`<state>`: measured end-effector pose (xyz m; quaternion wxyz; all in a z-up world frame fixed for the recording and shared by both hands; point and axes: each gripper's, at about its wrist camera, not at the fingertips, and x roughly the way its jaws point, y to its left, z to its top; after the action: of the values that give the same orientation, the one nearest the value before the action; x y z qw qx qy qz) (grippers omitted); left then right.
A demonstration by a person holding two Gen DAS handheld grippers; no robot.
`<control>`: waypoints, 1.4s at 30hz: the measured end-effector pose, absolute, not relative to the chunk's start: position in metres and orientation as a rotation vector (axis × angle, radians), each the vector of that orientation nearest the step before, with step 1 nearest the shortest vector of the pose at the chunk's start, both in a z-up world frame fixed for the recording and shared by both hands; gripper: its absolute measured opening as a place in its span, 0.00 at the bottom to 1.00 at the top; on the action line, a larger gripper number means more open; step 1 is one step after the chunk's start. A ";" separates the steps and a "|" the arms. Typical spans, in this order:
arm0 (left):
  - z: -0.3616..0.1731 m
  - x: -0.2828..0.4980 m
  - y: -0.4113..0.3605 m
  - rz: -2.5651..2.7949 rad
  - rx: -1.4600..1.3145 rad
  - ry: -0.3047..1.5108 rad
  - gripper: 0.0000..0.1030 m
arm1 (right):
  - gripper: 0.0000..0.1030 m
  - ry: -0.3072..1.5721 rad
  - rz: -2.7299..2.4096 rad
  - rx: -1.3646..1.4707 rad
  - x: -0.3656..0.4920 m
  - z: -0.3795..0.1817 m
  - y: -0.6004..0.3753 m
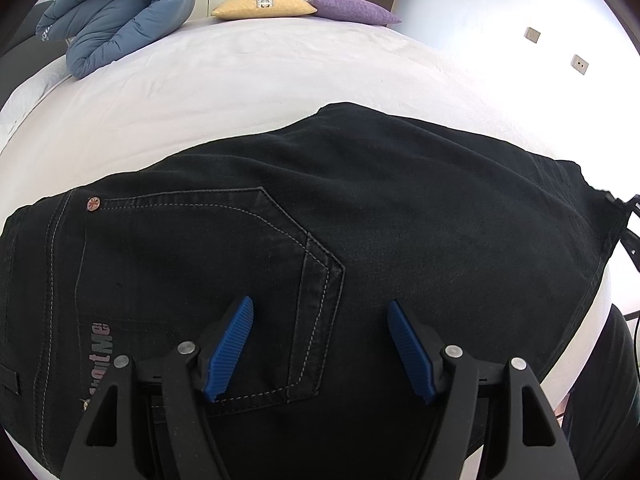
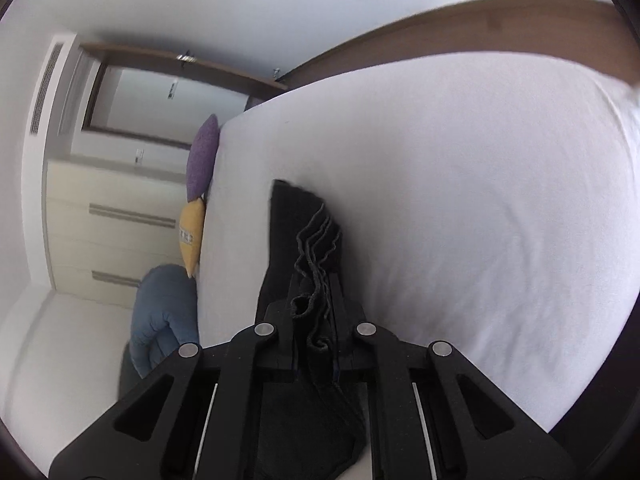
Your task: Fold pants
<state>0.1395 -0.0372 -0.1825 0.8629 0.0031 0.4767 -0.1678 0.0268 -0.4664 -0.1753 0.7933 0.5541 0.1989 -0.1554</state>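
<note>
1. Lying at 9 o'clock on the bed (image 1: 240, 80): blue quilt (image 1: 120, 20), rolled.
2. Yellow cushion (image 1: 264, 6) and purple cushion (image 1: 352, 10), 12 o'clock, far edge.
3. Black pants (image 1: 360, 208), centre, spread flat, back pocket (image 1: 224, 280) up.
4. Left gripper (image 1: 320, 350), 6 o'clock, jaws apart over the pocket, holding nothing.
5. Right gripper (image 2: 316, 320), clamped on the pants' bunched hems (image 2: 312, 264).

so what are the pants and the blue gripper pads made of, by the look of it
Pants: black denim, judging by the matte weave, contrast pocket stitching and a metal rivet. Left gripper pads: likely rubber or soft plastic, blue, matte, finely ribbed.
</note>
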 end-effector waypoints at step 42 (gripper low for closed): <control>-0.176 0.245 -0.138 -0.709 -0.591 1.281 0.14 | 0.09 0.742 -0.060 -0.185 0.099 -0.124 -0.137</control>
<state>0.2448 -0.1384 -0.1764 0.7042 -0.2657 0.5761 -0.3188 0.0986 -0.1372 -0.1241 0.9274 -0.0904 0.3619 -0.0290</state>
